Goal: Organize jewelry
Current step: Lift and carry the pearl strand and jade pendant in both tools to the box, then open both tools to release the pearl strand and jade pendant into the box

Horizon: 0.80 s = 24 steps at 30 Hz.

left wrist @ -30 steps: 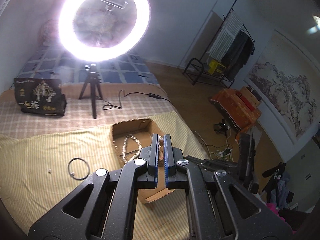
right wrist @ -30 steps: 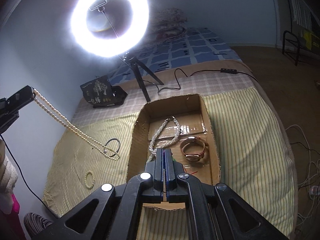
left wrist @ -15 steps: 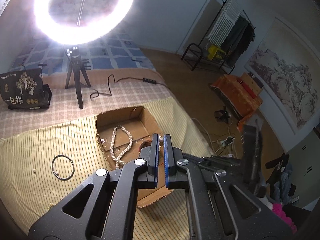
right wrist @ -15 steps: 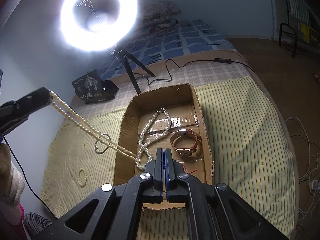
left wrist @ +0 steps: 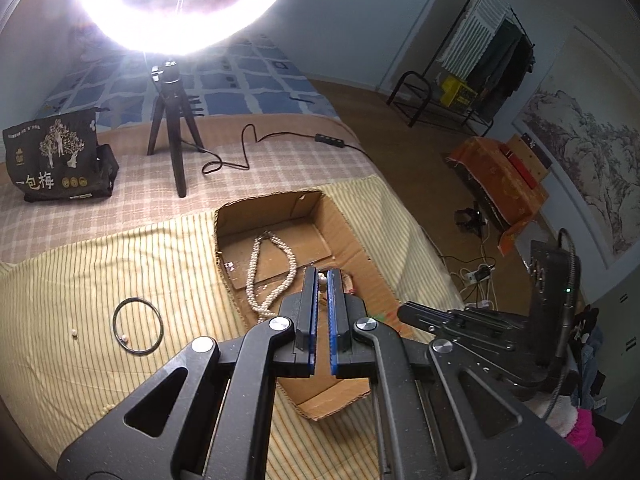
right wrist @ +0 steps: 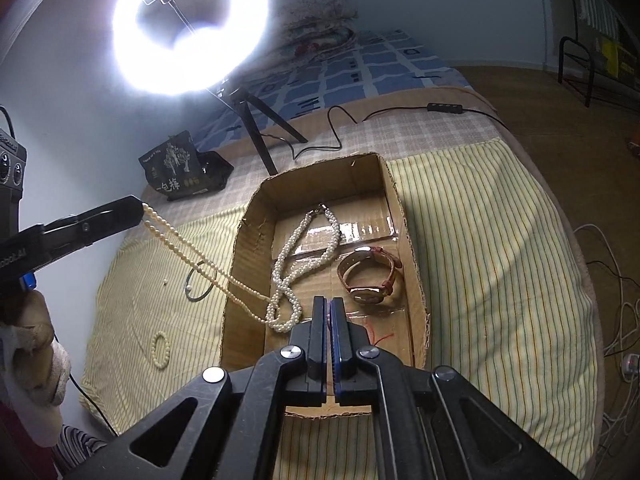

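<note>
A cardboard box (right wrist: 412,248) on the striped cloth holds a thick pearl necklace (right wrist: 296,252) and a brown-strap watch (right wrist: 372,276). My left gripper (left wrist: 322,276) is shut on a thin pearl strand (right wrist: 200,258); in the right wrist view it (right wrist: 138,206) holds the strand up at the left, the loop's low end hanging into the box. My right gripper (right wrist: 329,304) is shut and empty, hovering over the box's near end. The box (left wrist: 228,220) and thick necklace (left wrist: 272,272) also show in the left wrist view.
On the cloth left of the box lie a black hoop bangle (left wrist: 138,326), a small beaded bracelet (right wrist: 160,350) and a loose pearl (left wrist: 74,334). A ring light on a tripod (left wrist: 172,92), its cable and a black bag (left wrist: 56,160) stand behind the box.
My left gripper has carried the thin pearl strand rightward, so its hanging end has gone from the cloth over the box wall into the box. The right gripper stays shut over the box.
</note>
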Each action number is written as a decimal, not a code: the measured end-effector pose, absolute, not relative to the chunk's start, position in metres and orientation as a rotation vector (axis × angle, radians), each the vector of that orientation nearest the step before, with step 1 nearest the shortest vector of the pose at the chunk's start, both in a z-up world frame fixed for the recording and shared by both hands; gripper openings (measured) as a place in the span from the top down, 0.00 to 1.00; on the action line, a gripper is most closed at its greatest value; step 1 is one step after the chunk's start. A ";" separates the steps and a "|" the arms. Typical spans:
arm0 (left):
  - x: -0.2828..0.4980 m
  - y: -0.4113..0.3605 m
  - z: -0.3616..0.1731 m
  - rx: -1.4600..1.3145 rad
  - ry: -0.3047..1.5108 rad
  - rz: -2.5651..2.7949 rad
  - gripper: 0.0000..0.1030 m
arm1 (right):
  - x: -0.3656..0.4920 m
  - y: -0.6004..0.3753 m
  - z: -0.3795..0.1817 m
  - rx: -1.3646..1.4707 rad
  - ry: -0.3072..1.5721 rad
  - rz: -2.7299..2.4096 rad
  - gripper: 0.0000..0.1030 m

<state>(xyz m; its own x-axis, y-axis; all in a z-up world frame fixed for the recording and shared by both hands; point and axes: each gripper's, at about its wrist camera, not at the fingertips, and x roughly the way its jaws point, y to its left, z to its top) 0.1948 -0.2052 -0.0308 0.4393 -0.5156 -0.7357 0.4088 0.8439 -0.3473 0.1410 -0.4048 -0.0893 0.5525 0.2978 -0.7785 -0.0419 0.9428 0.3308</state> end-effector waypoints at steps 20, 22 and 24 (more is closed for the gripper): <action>0.195 -0.196 -0.036 -0.108 0.951 -0.519 0.32 | 0.140 -0.396 -0.085 0.183 0.945 0.117 0.06; 0.194 -0.192 -0.035 -0.114 0.952 -0.511 0.30 | 0.140 -0.395 -0.084 0.179 0.944 0.102 0.01; 0.195 -0.187 -0.035 -0.117 0.960 -0.495 0.30 | 0.140 -0.394 -0.083 0.175 0.940 0.089 0.01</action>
